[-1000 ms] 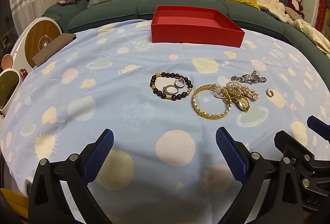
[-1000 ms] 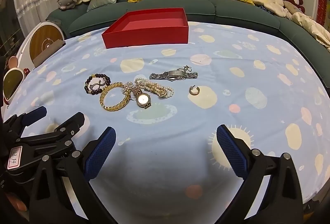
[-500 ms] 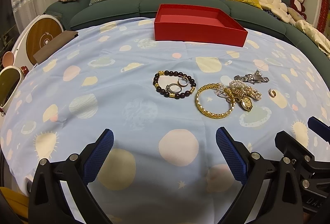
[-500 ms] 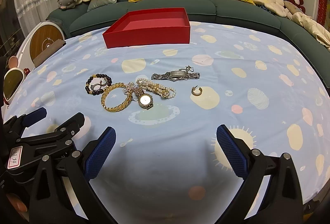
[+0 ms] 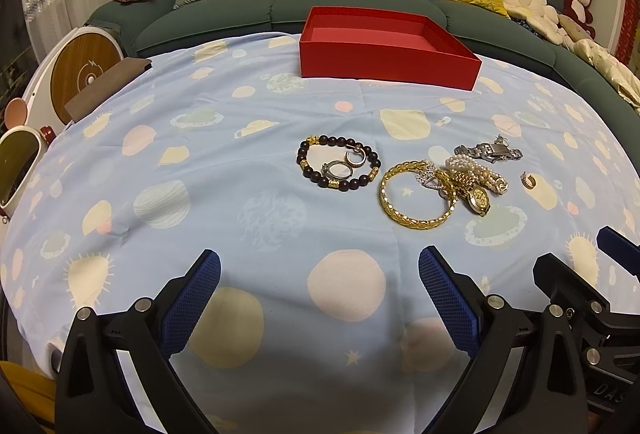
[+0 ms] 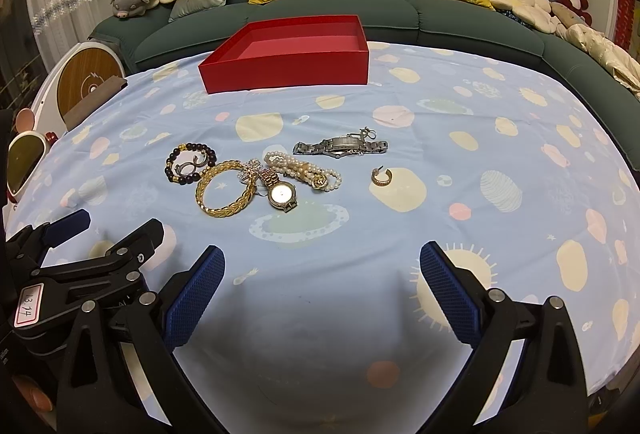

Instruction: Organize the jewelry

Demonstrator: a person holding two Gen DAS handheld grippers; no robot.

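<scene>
both tools wide above the scattered jewelry

while the left tool (image 5: 319,286) hangs over the pale blue planet-print cloth (image 5: 200,170) with its blue-padded fingers (image 5: 192,298) spread wide and holding nothing, the left wrist view shows the jewelry lying ahead of it. a dark wooden bead bracelet with gold spacers (image 5: 338,163) rests on the cloth with a silver ring (image 5: 335,169) and a small hoop earring (image 5: 355,157) inside its circle. just right of it lies a gold braided bangle (image 5: 416,196), touching a tangle made of a gold wristwatch (image 5: 478,199) and a white pearl bracelet (image 5: 476,170). a silver metal watch (image 5: 488,151) sits just behind the tangle, and a lone gold hoop earring (image 5: 529,180) lies apart to the right. an open, shallow red cardboard box (image 5: 384,52) stands at the far edge of the cloth, well apart from the jewelry, before a dark green sofa (image 5: 248,10).

from the right wrist view, the right tool (image 6: 320,284) is likewise wide and grips nothing. the bead bracelet (image 6: 190,162) lies far left, the bangle (image 6: 226,194) and gold wristwatch (image 6: 282,194) next, the pearl bracelet (image 6: 304,170) and silver watch (image 6: 340,146) behind, the lone earring (image 6: 382,177) to the right. the red box (image 6: 288,64) is empty. the left tool (image 6: 84,234) shows at the lower left.
</scene>
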